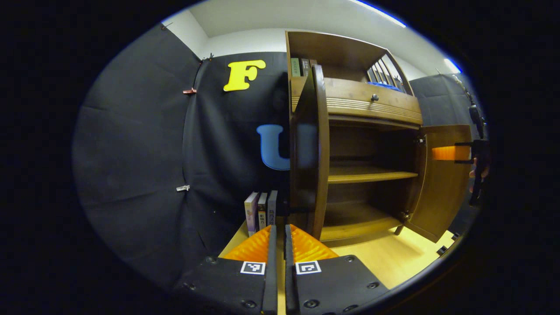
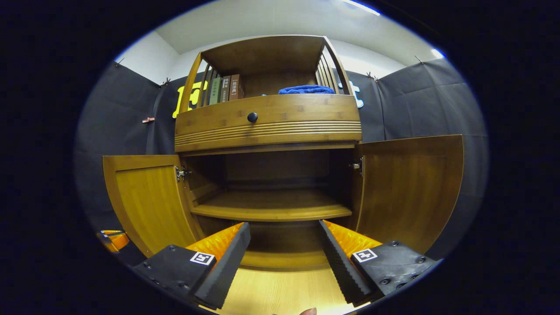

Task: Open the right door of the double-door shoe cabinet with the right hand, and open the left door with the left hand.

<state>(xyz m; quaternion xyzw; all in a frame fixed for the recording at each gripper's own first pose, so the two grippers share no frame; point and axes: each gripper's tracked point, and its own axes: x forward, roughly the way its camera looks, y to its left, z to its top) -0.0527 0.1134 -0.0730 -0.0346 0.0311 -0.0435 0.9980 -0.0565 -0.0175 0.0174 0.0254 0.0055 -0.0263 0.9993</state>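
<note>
Both doors open. In the right gripper view the cabinet (image 2: 267, 127) is head-on: left door (image 2: 146, 201) swung out on the view's left, right door (image 2: 411, 188) swung out on its right, hinges visible at both inner edges. Inside is a shelf (image 2: 271, 210) with a dark bay above and another below. A drawer (image 2: 267, 120) with a round dark knob (image 2: 252, 117) sits over the doors. On the top deck: books (image 2: 225, 89) standing at left, a blue cloth (image 2: 306, 89) at right.

Right claw (image 2: 284, 249): fingers spread wide, nothing between them, pointed into the lower bay, apart from both doors. Light wood table (image 2: 280, 293) under it. The left claw's tip shows low at the view's left edge, just outside the left door.

In the left gripper view the left door (image 1: 317, 148) is seen nearly edge-on, just ahead of the claw, slightly right of the fingertips. Left claw (image 1: 280, 238): fingers nearly together, only a thin slit between them, nothing in it; not touching the door as far as I can tell. Three books (image 1: 260, 211) stand on the table (image 1: 393, 258) just beyond the tips, left of the door. The right door (image 1: 442, 188) stands open at far right, and the right claw (image 1: 455, 153) with the hand (image 1: 477, 175) holding it is by the door's outer edge. Whether it touches the door, can't tell.
</note>
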